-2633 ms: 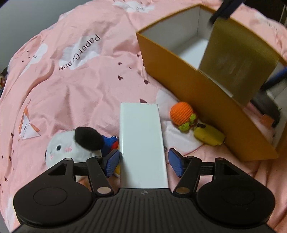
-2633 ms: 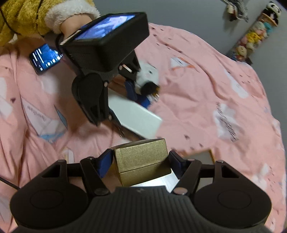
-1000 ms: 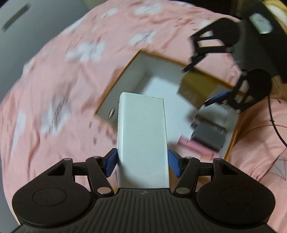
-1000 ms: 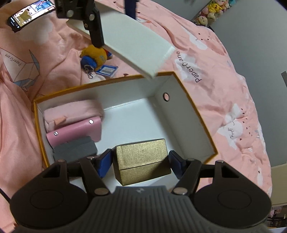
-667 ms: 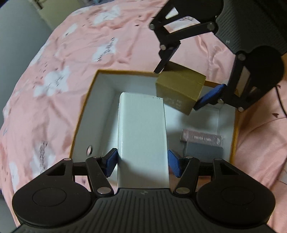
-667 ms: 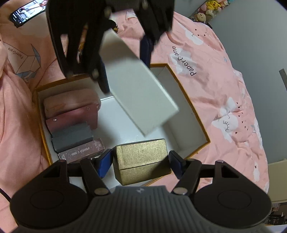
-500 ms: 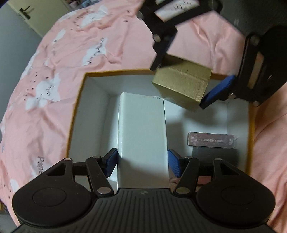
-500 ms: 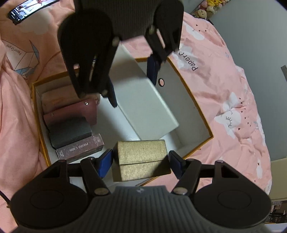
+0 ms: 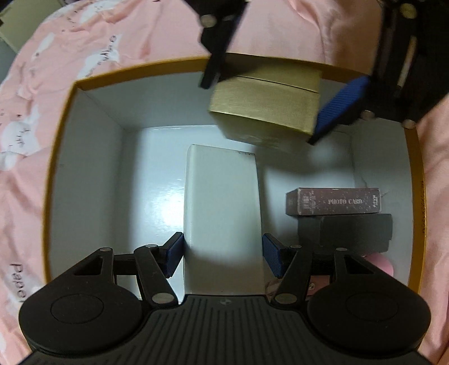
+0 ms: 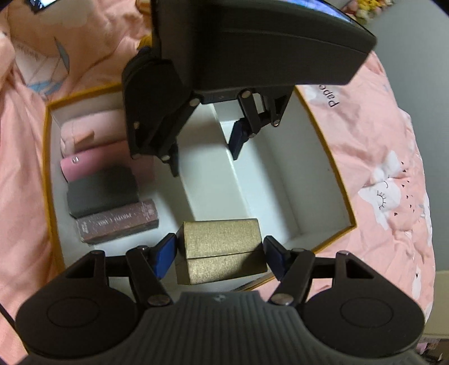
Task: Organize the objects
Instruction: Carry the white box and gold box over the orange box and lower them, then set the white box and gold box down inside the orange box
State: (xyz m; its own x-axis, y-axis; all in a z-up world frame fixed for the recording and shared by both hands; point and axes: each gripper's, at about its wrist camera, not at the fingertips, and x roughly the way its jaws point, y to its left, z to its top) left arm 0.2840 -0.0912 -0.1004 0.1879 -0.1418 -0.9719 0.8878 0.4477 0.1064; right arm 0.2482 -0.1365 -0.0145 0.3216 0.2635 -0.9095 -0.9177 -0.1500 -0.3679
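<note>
My left gripper (image 9: 223,254) is shut on a long white box (image 9: 221,207) and holds it low inside the orange-rimmed storage box (image 9: 60,157), its far end near the white floor. The white box also shows in the right wrist view (image 10: 213,179), under the left gripper (image 10: 204,151). My right gripper (image 10: 220,257) is shut on a gold box (image 10: 221,247) at the storage box's near rim (image 10: 331,151). In the left wrist view the gold box (image 9: 266,104) hangs above the far wall, held by the right gripper (image 9: 261,104).
Along one side of the storage box lie a maroon "Photo Card" box (image 9: 334,200), a dark grey box (image 9: 345,231), a pink wallet (image 10: 92,158) and a pale pink pouch (image 10: 87,129). Pink bedding (image 9: 84,50) surrounds the box. A phone (image 10: 42,4) lies on the bed.
My left gripper has carried the white box from the bed over the storage box and down into it. My right gripper has moved the gold box to the box's rim and lowered it.
</note>
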